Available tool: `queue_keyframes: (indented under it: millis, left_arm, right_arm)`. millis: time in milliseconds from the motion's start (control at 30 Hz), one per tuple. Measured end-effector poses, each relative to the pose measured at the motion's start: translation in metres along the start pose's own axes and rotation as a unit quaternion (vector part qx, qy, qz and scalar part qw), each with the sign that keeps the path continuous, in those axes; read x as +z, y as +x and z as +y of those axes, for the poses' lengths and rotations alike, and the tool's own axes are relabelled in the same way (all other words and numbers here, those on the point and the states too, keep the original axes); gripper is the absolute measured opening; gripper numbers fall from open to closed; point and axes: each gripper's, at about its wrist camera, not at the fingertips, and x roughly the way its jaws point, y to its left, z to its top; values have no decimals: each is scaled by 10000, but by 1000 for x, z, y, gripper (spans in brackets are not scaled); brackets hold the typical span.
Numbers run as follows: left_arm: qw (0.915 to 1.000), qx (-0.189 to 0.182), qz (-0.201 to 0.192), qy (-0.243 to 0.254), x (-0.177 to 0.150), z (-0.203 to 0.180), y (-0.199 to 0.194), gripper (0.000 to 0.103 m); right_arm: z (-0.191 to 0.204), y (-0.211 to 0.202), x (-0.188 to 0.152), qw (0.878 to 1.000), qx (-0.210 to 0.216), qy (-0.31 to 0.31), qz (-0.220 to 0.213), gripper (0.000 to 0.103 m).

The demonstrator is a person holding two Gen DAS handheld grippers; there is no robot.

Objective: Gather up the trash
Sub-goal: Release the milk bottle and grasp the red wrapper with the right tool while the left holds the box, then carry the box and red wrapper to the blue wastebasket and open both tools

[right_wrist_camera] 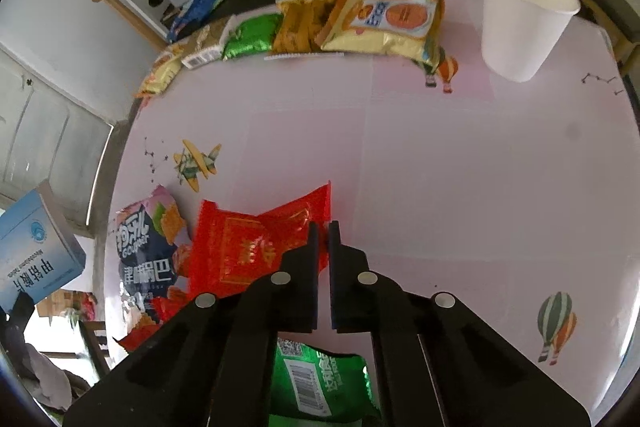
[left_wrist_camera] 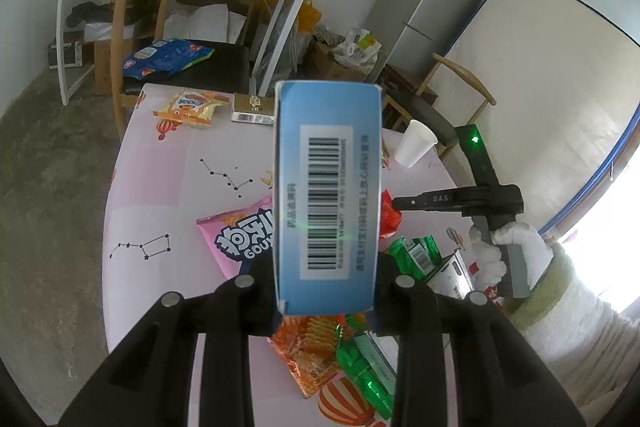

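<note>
My left gripper (left_wrist_camera: pixel 326 291) is shut on a blue carton with a barcode (left_wrist_camera: pixel 328 195) and holds it upright above the table; the carton also shows at the left edge of the right wrist view (right_wrist_camera: pixel 36 251). My right gripper (right_wrist_camera: pixel 323 227) is shut and empty, just above the table, its tips over the edge of a red wrapper (right_wrist_camera: pixel 248 247). It shows from the side in the left wrist view (left_wrist_camera: pixel 404 203). A pink snack bag (right_wrist_camera: pixel 148 247), a green packet (right_wrist_camera: pixel 316 383) and an orange wrapper (left_wrist_camera: pixel 308 351) lie around it.
A white paper cup (right_wrist_camera: pixel 520 15) stands at the far right of the pink table (right_wrist_camera: pixel 400 155). Yellow and green snack bags (right_wrist_camera: pixel 360 23) lie along the far edge. Wooden chairs (left_wrist_camera: pixel 132 39), a shelf and a fridge (left_wrist_camera: pixel 432 3) stand beyond the table.
</note>
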Motion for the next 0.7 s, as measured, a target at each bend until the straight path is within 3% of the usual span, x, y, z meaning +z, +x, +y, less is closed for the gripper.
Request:
queue_keyframes:
  millis: [367, 700]
  left_arm:
    - [9996, -57, -223, 166, 3, -28, -19, 29]
    - [9974, -371, -136, 610, 2, -95, -21, 29]
  right_arm:
    - [-17, -62, -6, 9974, 110, 174, -691, 2]
    - [-60, -143, -47, 9874, 291, 531, -1463, 2]
